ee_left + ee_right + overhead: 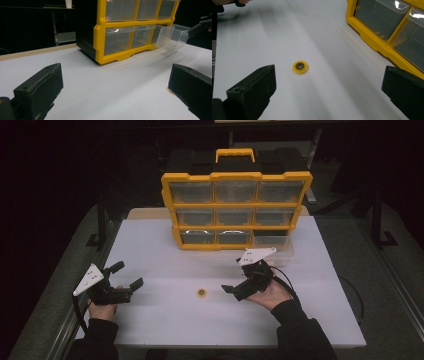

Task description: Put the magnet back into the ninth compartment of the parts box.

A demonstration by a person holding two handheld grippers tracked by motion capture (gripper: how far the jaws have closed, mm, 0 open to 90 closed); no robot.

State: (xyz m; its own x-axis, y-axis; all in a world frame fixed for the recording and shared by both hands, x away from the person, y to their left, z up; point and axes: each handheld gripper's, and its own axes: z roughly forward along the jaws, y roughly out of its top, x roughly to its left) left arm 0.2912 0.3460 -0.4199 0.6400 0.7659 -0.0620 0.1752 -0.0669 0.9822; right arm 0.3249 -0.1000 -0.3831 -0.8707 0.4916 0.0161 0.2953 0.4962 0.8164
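White worktop (165,245) carries yellow drawer organizer (235,210) at upper centre, its bottom-right clear drawer (272,241) pulled out. Right gripper (239,276) and left gripper (126,275) both gape wide, holding nothing. Small yellow washer (201,293) lies mid-frame between them; approach step, likely next the right gripper must drop over it and pinch.

Dim lab or workshop recording bay: white table (150,245) on a metal frame, yellow parts organiser (235,210) with clear drawers at the tabletop's far edge, dark stands (101,220) and grey floor around, black surroundings beyond.
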